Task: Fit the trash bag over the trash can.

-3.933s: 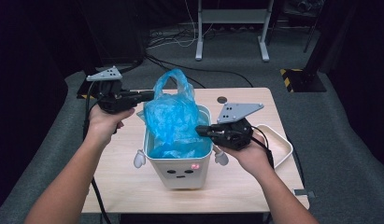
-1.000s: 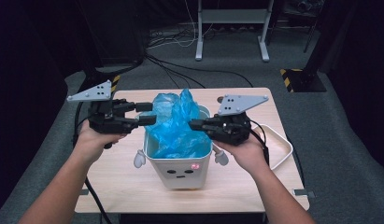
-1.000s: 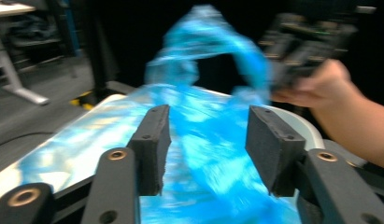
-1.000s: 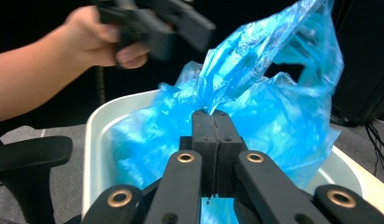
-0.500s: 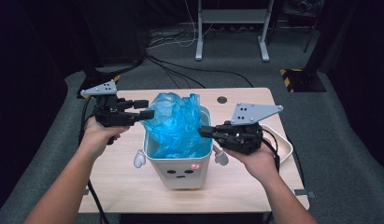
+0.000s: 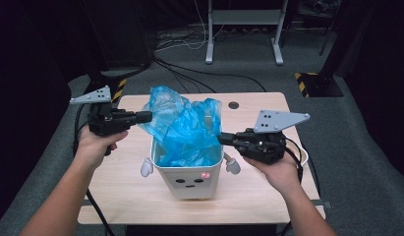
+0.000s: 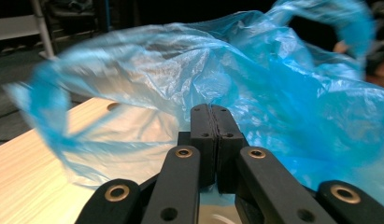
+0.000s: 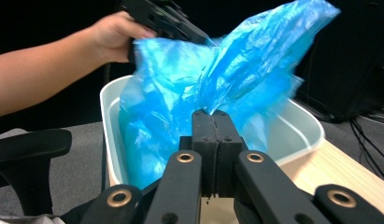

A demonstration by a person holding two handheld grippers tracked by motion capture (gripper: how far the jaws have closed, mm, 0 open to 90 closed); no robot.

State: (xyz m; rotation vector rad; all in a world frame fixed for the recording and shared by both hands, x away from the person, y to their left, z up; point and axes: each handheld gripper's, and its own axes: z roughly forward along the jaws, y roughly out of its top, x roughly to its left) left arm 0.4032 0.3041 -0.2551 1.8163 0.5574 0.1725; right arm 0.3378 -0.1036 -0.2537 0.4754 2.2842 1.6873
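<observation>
The blue plastic bag sits in the white bin, which stands upright near the middle of the wooden counter. The lower part of the bag lies inside the bin; the upper part rises above the rim and spreads to the left.

The left hand-held gripper is positioned above and to the left of the bin. Its jaws are pressed together on the upper left edge of the bag, holding that edge clear of the rim. In the left gripper view, the left hand-held gripper shows both jaws in contact, with the bag film directly at the tips.

The right hand-held gripper is positioned at the right rim of the bin. Its jaws are pressed together on the right edge of the bag. In the right gripper view, the right hand-held gripper pinches the film above the bin.

The bin front carries a printed face, and a small white limb projects from each side.
</observation>
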